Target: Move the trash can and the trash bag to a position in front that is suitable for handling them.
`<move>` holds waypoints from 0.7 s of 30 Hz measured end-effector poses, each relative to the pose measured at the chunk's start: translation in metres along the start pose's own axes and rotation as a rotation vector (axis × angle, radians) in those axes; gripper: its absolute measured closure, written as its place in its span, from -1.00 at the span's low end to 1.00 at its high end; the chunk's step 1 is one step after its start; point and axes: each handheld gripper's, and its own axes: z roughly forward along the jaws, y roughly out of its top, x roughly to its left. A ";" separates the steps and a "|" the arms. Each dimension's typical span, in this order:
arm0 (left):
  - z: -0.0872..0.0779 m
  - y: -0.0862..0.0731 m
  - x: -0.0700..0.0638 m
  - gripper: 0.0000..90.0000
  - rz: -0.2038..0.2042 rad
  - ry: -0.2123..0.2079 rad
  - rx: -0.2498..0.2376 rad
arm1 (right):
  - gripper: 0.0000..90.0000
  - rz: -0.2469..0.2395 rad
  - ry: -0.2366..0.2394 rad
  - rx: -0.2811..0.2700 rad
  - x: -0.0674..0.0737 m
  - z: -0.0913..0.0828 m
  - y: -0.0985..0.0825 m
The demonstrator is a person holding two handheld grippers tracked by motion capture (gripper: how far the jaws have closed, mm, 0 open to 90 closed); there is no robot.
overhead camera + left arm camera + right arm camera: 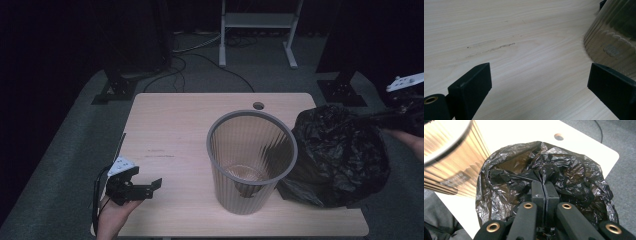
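At the near left corner of the worktop (165, 125), the left gripper (145, 189) rests low, its fingers (471, 82) spread wide and holding nothing. At centre stands the grey ribbed bin (250, 160), upright and unlined. Right of it, touching its side, the black bag (340, 155) billows, and the right gripper (545, 192) has its fingers pressed together on a fold near the bag's mouth. The bag seems meant for lining the bin; next, its mouth likely needs spreading over the rim.

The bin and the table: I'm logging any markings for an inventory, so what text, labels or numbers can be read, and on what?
No text can be read.
Bin: a small embossed oval mark on its wall, too blurred to read.
Table: only faint scuff marks, not writing.
Black bag: no print visible.
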 end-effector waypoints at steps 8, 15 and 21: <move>-0.002 0.001 0.000 -0.90 0.003 0.004 -0.002 | 1.00 -0.005 -0.013 -0.046 -0.004 -0.039 0.023; -0.003 0.001 -0.001 -0.90 0.004 0.005 -0.006 | 1.00 -0.019 -0.039 -0.082 -0.002 -0.075 0.045; -0.004 0.001 0.001 -0.90 0.000 0.009 -0.008 | 1.00 -0.040 -0.073 -0.120 0.003 -0.114 0.066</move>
